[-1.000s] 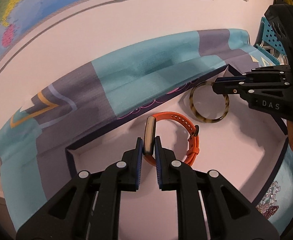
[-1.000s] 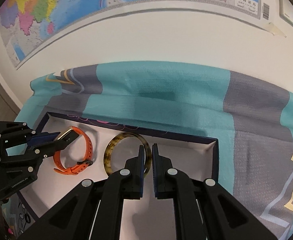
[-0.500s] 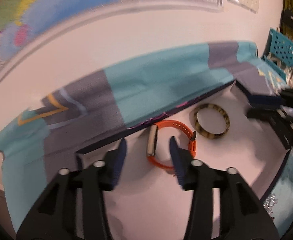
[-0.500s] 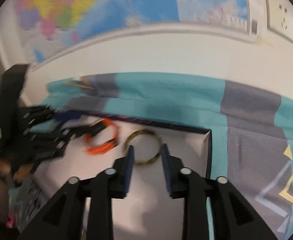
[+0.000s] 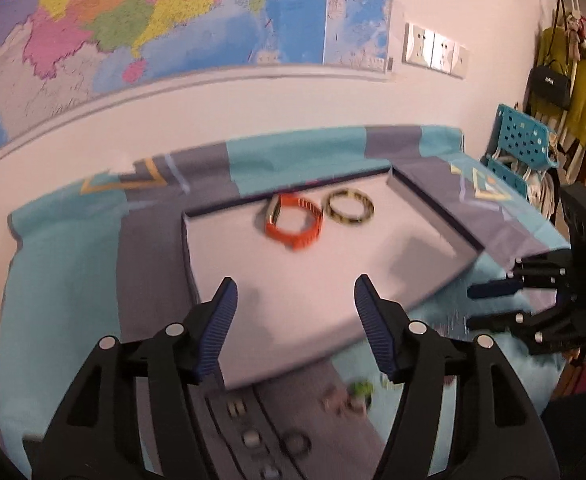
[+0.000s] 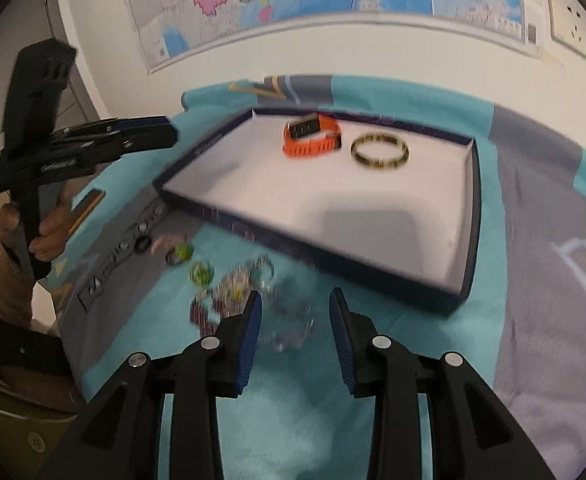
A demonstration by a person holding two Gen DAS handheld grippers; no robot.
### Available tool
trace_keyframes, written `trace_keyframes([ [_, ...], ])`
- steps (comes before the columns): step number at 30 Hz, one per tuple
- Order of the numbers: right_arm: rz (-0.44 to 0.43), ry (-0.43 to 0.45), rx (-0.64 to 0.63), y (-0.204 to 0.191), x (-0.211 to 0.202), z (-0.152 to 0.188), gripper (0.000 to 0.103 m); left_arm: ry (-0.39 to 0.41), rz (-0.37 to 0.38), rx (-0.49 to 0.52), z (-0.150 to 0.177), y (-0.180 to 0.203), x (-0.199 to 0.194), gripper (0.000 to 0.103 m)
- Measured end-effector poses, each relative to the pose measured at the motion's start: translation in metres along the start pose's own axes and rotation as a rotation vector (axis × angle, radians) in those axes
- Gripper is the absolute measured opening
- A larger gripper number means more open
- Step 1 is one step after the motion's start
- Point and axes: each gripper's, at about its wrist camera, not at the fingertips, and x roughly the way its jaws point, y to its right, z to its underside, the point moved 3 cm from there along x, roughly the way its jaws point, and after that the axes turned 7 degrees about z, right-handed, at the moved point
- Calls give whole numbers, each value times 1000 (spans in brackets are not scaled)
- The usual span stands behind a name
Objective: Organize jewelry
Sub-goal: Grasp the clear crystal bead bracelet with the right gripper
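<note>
Even, soft indoor light fills both views. Motion blur smears the loose jewelry (image 6: 229, 292) and tray (image 5: 221, 264) edges; fisheye distortion bends the wall map (image 5: 173, 20), corners vignette black.

Both grippers are black plastic, with silver screw heads along the linkages and ribbed blue pads (image 5: 221, 332) on the fingers. At the right wrist view's lower left, a tan knit cuff (image 6: 3, 292) (ribbed) meets a black sleeve (image 6: 13, 350).

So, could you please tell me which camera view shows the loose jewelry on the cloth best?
The right wrist view: the loose jewelry lies spread out, though blurred, just beyond the right gripper. In the left wrist view only a few pieces show, partly hidden behind the left gripper.
</note>
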Motion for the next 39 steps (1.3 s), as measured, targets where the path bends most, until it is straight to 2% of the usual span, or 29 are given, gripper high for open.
trace_keyframes([
  [2, 4, -7, -2, 0, 3, 2, 41, -17, 13, -26, 15, 0, -1, 60],
  [7, 6, -5, -37, -13, 8, 4, 55, -47, 33, -80, 43, 4, 2, 60],
  [11, 37, -23, -74, -21, 20, 5, 56, -54, 41, -87, 53, 8, 2, 60],
  [13, 45, -18, -86, -23, 19, 6, 51, -57, 41, -84, 55, 9, 1, 60],
  [14, 45, -18, -84, -23, 19, 6, 40, -59, 43, -86, 56, 10, 1, 60],
  [16, 33, -26, -67, -19, 17, 6, 31, -61, 48, -86, 59, 10, 0, 60],
  [17, 24, -31, -61, -18, 16, 6, 19, -62, 49, -87, 59, 10, 0, 61],
  [18, 14, -34, -56, -17, 16, 6, 16, -65, 48, -88, 60, 10, 1, 61],
  [25, -44, -11, -12, -17, 4, 4, 15, -73, 54, -98, 66, 9, 2, 61],
  [26, -55, 3, -4, -16, 0, 1, 7, -76, 54, -97, 67, 9, 1, 61],
  [39, -134, 135, 75, -10, -41, -25, 7, -112, 79, -74, 76, 17, 7, 61],
])
